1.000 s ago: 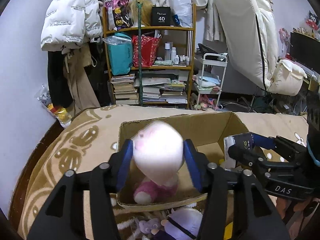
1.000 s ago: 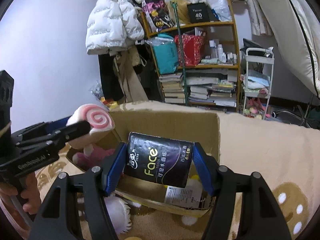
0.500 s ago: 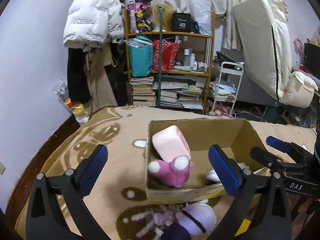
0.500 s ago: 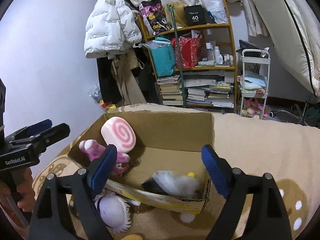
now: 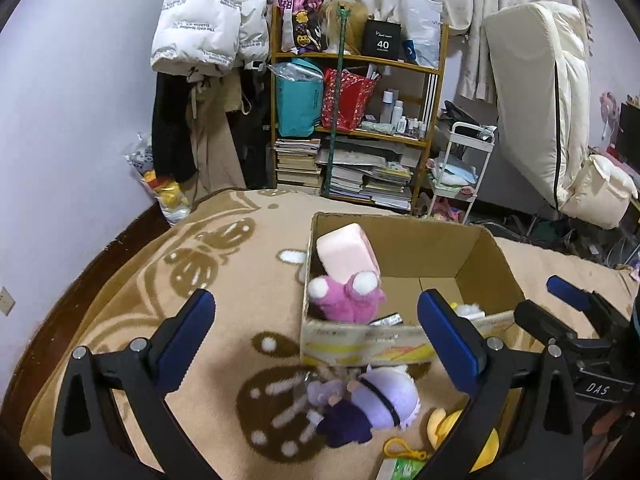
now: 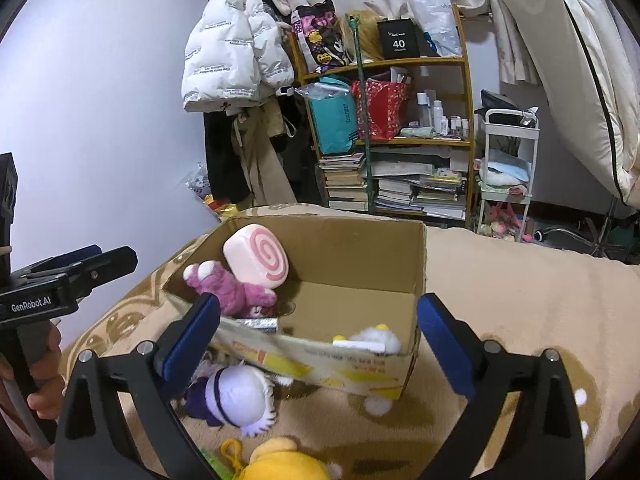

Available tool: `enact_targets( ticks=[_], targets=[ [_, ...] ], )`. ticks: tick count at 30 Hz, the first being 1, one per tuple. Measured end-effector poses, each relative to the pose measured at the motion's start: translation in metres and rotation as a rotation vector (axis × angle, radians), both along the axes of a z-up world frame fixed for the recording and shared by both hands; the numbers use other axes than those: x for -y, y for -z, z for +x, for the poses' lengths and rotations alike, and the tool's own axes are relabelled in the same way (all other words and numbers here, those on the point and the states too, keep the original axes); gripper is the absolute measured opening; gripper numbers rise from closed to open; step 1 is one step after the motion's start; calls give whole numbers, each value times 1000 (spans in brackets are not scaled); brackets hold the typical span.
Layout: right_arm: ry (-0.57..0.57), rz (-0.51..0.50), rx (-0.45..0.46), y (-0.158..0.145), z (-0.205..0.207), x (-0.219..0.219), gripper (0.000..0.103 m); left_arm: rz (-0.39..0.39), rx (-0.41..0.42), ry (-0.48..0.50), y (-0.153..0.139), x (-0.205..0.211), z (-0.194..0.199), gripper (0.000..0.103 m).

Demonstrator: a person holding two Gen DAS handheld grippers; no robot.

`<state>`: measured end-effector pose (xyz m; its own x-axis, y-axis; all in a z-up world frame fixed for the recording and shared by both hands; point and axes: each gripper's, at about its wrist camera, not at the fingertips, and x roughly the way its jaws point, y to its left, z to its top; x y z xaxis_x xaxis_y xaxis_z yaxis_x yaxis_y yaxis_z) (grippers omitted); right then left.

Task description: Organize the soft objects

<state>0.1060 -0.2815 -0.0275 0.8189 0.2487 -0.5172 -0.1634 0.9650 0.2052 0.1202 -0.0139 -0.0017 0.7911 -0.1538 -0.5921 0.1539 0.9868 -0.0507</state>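
Observation:
An open cardboard box (image 5: pixel 480 248) (image 6: pixel 352 240) stands on the tan blanket. In it lie a pink swirl-roll plush (image 5: pixel 347 254) (image 6: pixel 256 261), a pink bear plush (image 5: pixel 346 300) (image 6: pixel 234 292) and a white fluffy toy (image 6: pixel 374 336). A purple-and-white plush (image 5: pixel 382 398) (image 6: pixel 236 396) and a yellow plush (image 5: pixel 442 424) (image 6: pixel 284 464) lie on the blanket in front of the box. My left gripper (image 5: pixel 320 336) is open and empty, in front of the box. My right gripper (image 6: pixel 318 332) is open and empty, at the box's near wall.
A shelf (image 5: pixel 352 128) with books, bags and bottles stands behind the bed. A white jacket (image 5: pixel 208 20) hangs at the left, a white cart (image 5: pixel 460 172) and a leaning mattress (image 5: pixel 536 100) at the right. A green packet (image 5: pixel 404 470) lies near the yellow plush.
Both grippers opened and drew back. The left one let the pink roll plush fall into the box; the right one let go of the black tissue pack into the box.

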Motion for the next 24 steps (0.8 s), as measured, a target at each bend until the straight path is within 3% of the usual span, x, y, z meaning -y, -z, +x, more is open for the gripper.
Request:
enact_targets(
  ticks=[6, 10, 17, 24],
  targets=[
    [2, 11, -4, -8, -18, 2, 103, -28, -60, -3, 5, -5, -20, 100],
    [-1, 13, -16, -12, -30, 6, 103, 23, -69, 5, 8, -1, -38, 100],
    [-6, 70, -63, -9, -53, 11, 103, 57, -77, 11, 7, 4, -71, 100],
    [-9, 54, -84, -10, -69, 12, 103, 80, -92, 33, 13, 5, -92, 100]
  ],
)
